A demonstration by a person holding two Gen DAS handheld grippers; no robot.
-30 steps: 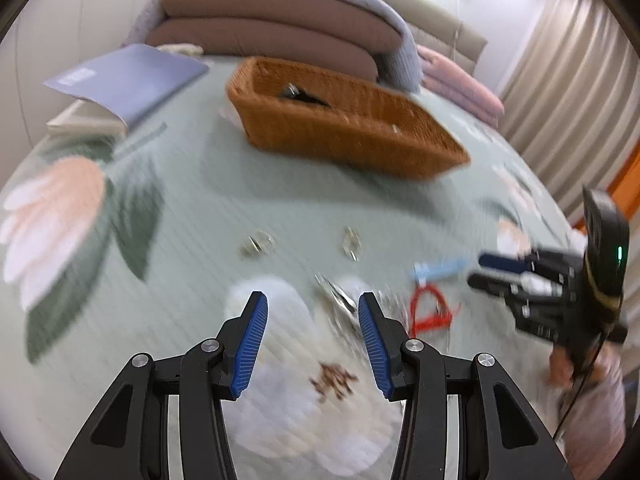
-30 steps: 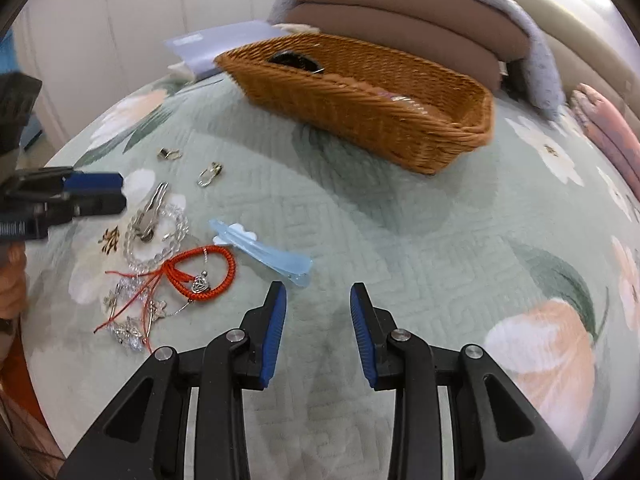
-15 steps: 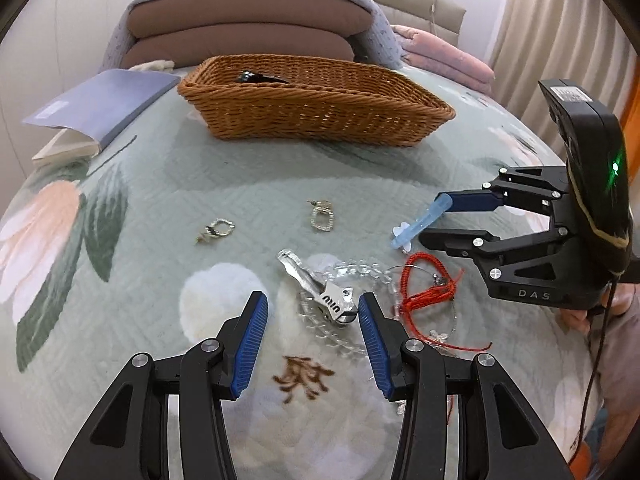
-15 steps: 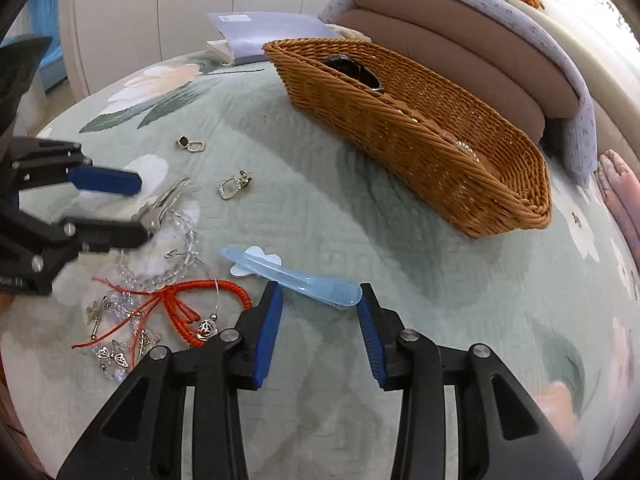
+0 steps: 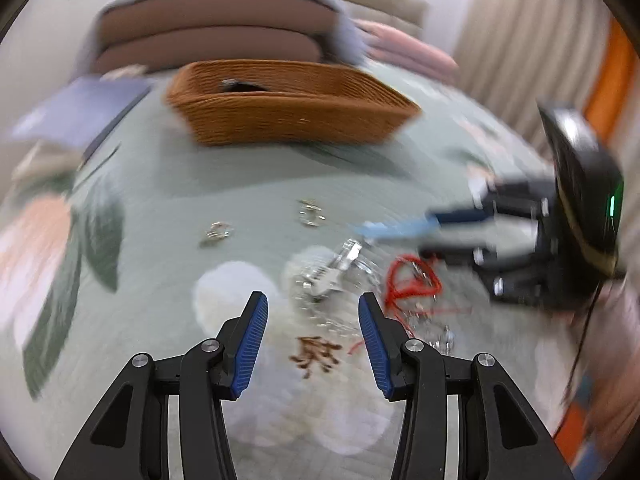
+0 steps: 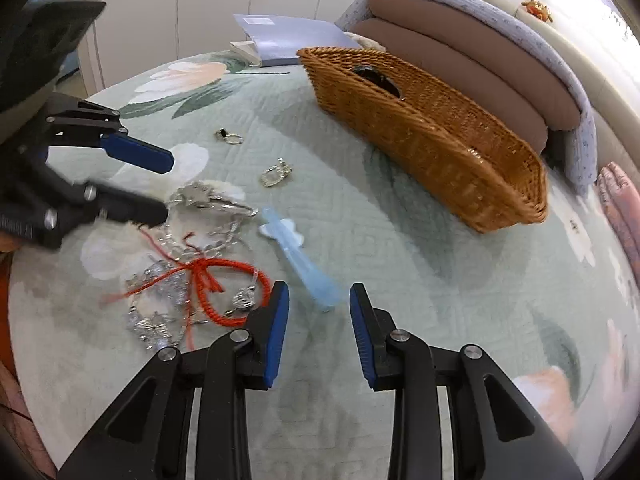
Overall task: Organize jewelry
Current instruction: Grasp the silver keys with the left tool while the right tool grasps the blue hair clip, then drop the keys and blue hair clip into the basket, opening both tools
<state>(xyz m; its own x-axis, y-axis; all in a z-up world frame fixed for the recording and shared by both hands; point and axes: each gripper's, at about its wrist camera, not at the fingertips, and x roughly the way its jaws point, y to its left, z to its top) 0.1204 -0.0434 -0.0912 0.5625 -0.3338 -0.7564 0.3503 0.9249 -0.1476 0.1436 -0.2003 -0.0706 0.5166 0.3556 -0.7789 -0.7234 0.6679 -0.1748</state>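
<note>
a: where's the jewelry?

b: loose on the green quilted bedspread [image 6: 400, 248], near its front edge. a red cord bracelet [image 6: 236, 280] lies tangled with silver charm pieces [image 6: 160, 320], and just behind them sit a clear bead bracelet [image 6: 224, 236] and a silver hair clip [image 6: 196, 198]. farther in toward the middle lie a small ring [image 6: 230, 136] and a silver clasp piece [image 6: 276, 174], each on its own.

a: and the blue clip?

b: the light blue hair clip [image 6: 304, 260] rests flat on the bedspread, its near end just ahead of the right gripper [image 6: 316, 328]. that gripper's jaws stand apart with nothing between them; the clip's tip sits in front of the gap, not inside it.

a: the left one?

b: the left gripper [image 5: 314, 334] is spread wide too, holding nothing. in the right wrist view its lower finger is down beside the silver hair clip; i cannot tell if it touches. the left wrist view is heavily blurred.

a: the basket?

b: the wicker basket [image 6: 440, 148] stands toward the far side of the bedspread, well apart from the pile, with something dark inside. a blue folder [image 6: 288, 38] lies at the far edge, brown cushions [image 6: 472, 64] behind.
</note>
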